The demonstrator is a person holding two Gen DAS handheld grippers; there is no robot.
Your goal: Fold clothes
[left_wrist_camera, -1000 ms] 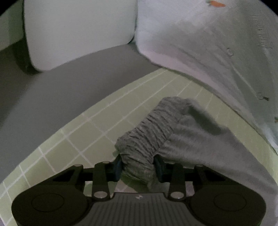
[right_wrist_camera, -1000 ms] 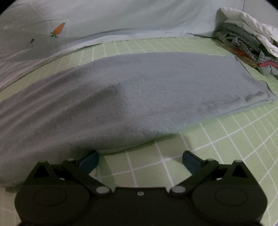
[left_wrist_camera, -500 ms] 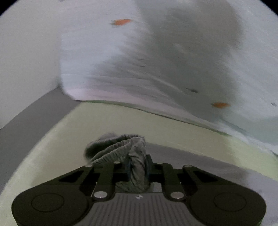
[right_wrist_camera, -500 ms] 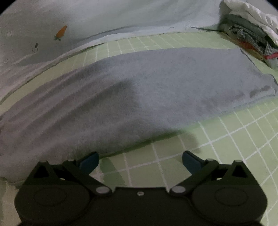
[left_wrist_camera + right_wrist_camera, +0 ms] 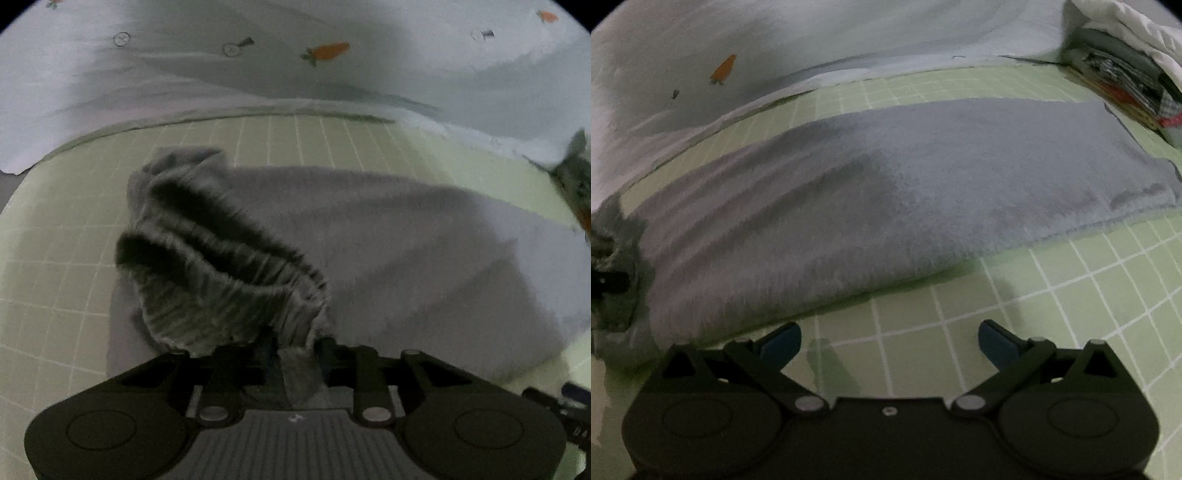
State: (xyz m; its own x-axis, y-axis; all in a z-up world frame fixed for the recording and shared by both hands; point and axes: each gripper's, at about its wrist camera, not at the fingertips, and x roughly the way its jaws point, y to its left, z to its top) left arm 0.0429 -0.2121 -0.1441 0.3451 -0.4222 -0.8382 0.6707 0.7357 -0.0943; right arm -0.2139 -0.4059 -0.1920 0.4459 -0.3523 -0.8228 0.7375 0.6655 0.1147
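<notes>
Grey trousers (image 5: 388, 236): waistband between the opening jaws of the left gripper (image 5: 295, 354). Right gripper (image 5: 889, 341): jaws apart, empty, just before the trousers' near edge.

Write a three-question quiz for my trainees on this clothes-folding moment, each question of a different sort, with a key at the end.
1. True or false: the right tongs grip the grey trousers.
2. Which part of the trousers lies between the left tongs? A. a leg hem B. the elastic waistband C. a pocket
3. Fill in: the trousers lie on a green ____ sheet.

Key:
1. False. Their jaws stand wide apart above the sheet, with nothing between them.
2. B. The gathered waistband sits between the pads while the jaws are opening.
3. Checked, with white grid lines.
</notes>
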